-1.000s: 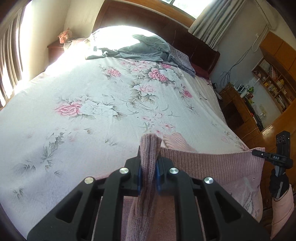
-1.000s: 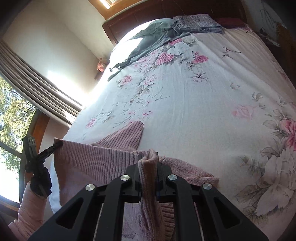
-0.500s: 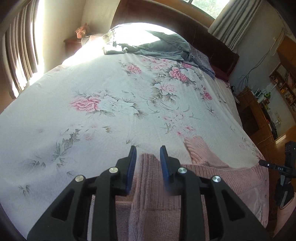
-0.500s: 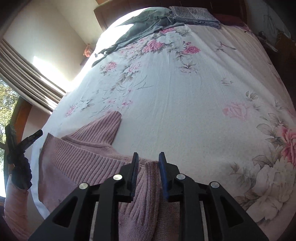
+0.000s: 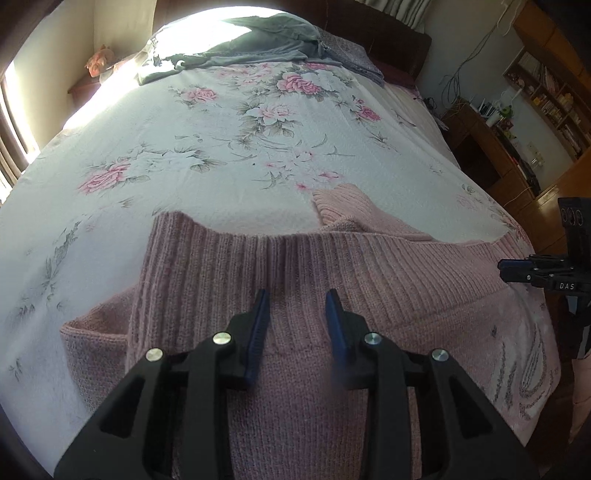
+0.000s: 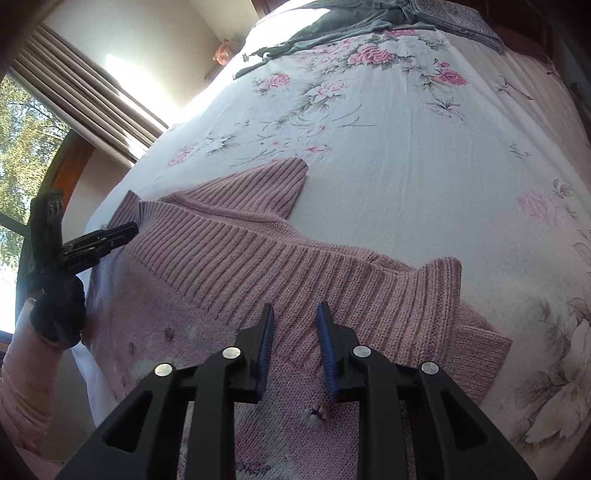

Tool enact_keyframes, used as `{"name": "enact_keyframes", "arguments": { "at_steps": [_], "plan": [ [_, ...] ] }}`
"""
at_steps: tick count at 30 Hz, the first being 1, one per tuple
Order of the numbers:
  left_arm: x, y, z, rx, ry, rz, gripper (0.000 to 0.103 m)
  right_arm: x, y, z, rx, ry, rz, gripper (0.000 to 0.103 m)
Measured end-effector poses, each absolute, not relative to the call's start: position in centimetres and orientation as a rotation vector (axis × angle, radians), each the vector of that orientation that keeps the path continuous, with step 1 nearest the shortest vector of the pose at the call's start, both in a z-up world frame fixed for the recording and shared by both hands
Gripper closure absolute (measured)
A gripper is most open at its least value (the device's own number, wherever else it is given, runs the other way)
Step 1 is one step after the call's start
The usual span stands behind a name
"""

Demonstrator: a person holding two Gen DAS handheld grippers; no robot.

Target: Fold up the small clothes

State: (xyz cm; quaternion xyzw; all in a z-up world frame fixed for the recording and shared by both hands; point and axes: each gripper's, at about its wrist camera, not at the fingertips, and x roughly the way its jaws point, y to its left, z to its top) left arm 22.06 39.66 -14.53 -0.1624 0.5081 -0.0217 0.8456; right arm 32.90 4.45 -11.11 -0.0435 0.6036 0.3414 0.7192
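Sweater: pink sweater (image 5: 332,266) lies flat at the bed's (image 5: 184,147) near edge.
Left tool (image 5: 298,306): apart, holding nothing.
Right tool (image 6: 295,321): apart, holding nothing.

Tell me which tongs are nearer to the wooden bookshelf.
Right. The right tongs hover at the pink sweater end on the wooden bookshelf side; the left tongs hover over its other end, farther away.

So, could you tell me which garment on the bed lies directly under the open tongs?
The pink ribbed sweater, spread at the near edge of the floral bedspread. The grey garment lies far off by the headboard, crumpled.
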Motion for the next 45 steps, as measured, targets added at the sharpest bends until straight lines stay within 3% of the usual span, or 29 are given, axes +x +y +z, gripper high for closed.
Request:
{"name": "enact_keyframes", "arguments": {
  "at_steps": [6,9,11,13,15,21,23,25,28,31,32,33,34,35,37,38,39,42,45],
  "plan": [
    [22.0,40.4,-14.7,-0.397,1.068,-0.047,0.072,33.2,5.2,-11.4,-0.121,1.358,0.746,0.078],
    [23.2,40.8,-13.1,-0.44,1.06,-0.048,0.071,34.6,5.8,-10.0,-0.043,1.354,0.777,0.068],
    [24.9,40.8,-11.8,-0.453,1.03,-0.055,0.062,36.6,6.7,-9.5,0.052,1.36,0.791,0.056],
    [27.5,40.4,-11.3,-0.455,1.033,-0.059,0.057,38.9,8.3,-10.0,0.094,1.382,0.79,0.056],
    [30.5,40.0,-12.4,-0.481,1.096,-0.091,0.049,41.4,10.0,-12.0,0.155,1.452,0.777,0.055],
    [36.0,39.2,-18.3,-0.553,1.292,-0.075,0.049,46.0,13.3,-19.9,0.227,1.652,0.675,0.053],
    [36.7,39.0,-19.2,-0.554,1.305,-0.082,0.048,46.4,14.2,-21.6,0.242,1.686,0.663,0.048],
    [37.4,38.8,-19.6,-0.559,1.317,-0.087,0.045,46.8,15.0,-22.8,0.244,1.711,0.654,0.037],
    [38.2,38.6,-20.3,-0.597,1.339,-0.128,0.033,47.6,16.0,-24.0,0.302,1.734,0.655,0.034],
    [38.8,37.3,-20.9,-0.56,1.379,-0.172,0.032,47.8,17.4,-24.9,0.311,1.757,0.662,0.031],
    [38.9,36.9,-21.0,-0.537,1.39,-0.178,0.034,47.8,17.8,-25.1,0.298,1.757,0.658,0.031],
    [39.0,36.6,-21.1,-0.515,1.396,-0.184,0.034,47.7,18.0,-25.1,0.293,1.756,0.664,0.04],
    [39.0,36.3,-21.1,-0.505,1.395,-0.192,0.044,47.6,18.2,-25.0,0.3,1.755,0.681,0.056],
    [39.0,36.2,-21.4,-0.508,1.404,-0.207,0.061,47.6,18.3,-24.8,0.3,1.748,0.689,0.061],
    [38.8,36.2,-21.5,-0.528,1.396,-0.22,0.072,47.6,18.3,-23.7,0.281,1.693,0.698,0.078],
    [38.7,36.2,-21.3,-0.534,1.374,-0.232,0.081,47.7,18.0,-23.0,0.292,1.659,0.717,0.081],
    [38.5,36.2,-20.9,-0.541,1.347,-0.244,0.082,47.7,17.7,-22.1,0.31,1.625,0.731,0.087],
    [37.8,36.9,-19.1,-0.599,1.248,-0.269,0.091,47.6,16.8,-19.4,0.37,1.543,0.784,0.093],
    [36.9,37.6,-17.2,-0.698,1.152,-0.3,0.092,47.0,16.0,-16.5,0.418,1.473,0.851,0.093]
  ]
}}
